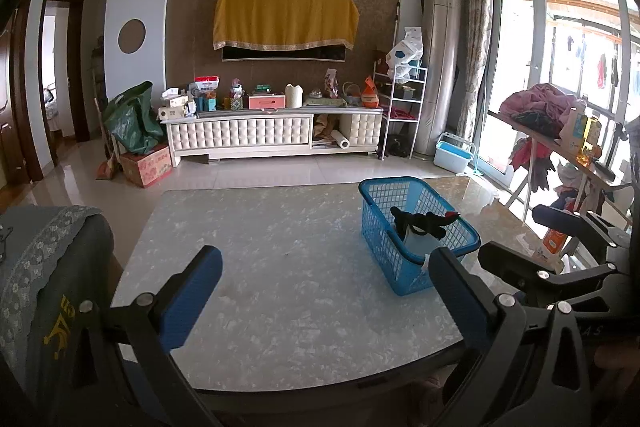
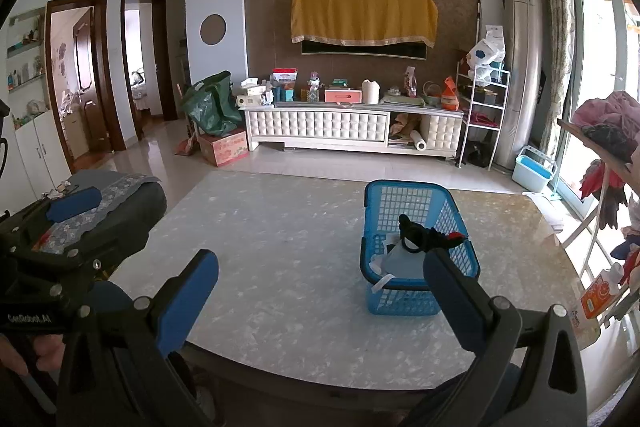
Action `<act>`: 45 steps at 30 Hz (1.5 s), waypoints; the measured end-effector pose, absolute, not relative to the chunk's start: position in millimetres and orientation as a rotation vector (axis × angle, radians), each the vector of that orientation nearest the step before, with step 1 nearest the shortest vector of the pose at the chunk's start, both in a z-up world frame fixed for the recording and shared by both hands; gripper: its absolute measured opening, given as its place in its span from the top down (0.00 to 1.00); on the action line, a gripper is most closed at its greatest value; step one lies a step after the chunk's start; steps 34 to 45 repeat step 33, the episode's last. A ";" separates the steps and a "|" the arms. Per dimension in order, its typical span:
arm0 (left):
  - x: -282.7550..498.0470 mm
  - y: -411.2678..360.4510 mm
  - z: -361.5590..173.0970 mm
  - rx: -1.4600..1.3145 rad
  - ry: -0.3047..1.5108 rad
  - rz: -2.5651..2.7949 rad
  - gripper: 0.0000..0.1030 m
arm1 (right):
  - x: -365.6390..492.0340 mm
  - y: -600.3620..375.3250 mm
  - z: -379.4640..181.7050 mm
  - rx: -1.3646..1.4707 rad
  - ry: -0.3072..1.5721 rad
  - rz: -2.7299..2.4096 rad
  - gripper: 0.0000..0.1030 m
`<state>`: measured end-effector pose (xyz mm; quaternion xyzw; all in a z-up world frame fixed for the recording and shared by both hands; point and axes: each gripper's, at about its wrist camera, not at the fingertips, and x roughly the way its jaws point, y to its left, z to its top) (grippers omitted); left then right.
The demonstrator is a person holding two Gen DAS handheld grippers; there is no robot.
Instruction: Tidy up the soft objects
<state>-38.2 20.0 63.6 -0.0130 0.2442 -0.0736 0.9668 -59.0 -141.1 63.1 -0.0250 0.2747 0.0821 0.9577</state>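
Note:
A blue plastic basket [image 1: 380, 195] stands on the right part of the marble table [image 1: 280, 247]. It also shows in the right wrist view [image 2: 400, 199]. Inside it lies a soft toy [image 1: 420, 227], black, white and grey with a red tip, also seen in the right wrist view [image 2: 416, 239]. My left gripper [image 1: 326, 301] is open and empty above the table's near edge, left of the basket. My right gripper [image 2: 322, 303] is open and empty at the near edge. The right gripper's body shows in the left wrist view [image 1: 560, 267], low right.
A chair with a lace cover [image 1: 48, 267] stands at the table's left. A rack with piled clothes [image 1: 552, 115] stands right by the window. A TV cabinet [image 1: 276, 131] with clutter lines the far wall. A green bag on a box [image 1: 136, 131] sits on the floor.

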 end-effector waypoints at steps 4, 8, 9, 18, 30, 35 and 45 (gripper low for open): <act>-39.7 20.2 63.8 -0.026 0.493 -0.149 0.00 | -59.2 -141.1 63.4 -0.049 0.557 0.166 0.00; -43.3 19.7 64.0 -0.019 0.487 -0.148 0.00 | -59.6 -141.2 63.7 -0.052 0.560 0.166 0.00; -43.9 20.0 64.0 -0.019 0.487 -0.148 0.00 | -59.9 -141.2 63.4 -0.053 0.561 0.165 0.00; -47.0 19.0 63.3 -0.020 0.494 -0.152 0.00 | -62.6 -140.9 64.4 -0.053 0.563 0.163 0.00; -51.0 14.3 66.1 -0.014 0.489 -0.150 0.00 | -63.8 -140.5 64.7 -0.054 0.560 0.163 0.00; -51.3 13.6 66.2 -0.016 0.490 -0.151 0.00 | -63.4 -140.9 64.4 -0.052 0.561 0.164 0.00; -51.3 13.6 66.2 -0.016 0.490 -0.151 0.00 | -63.4 -140.9 64.4 -0.052 0.561 0.164 0.00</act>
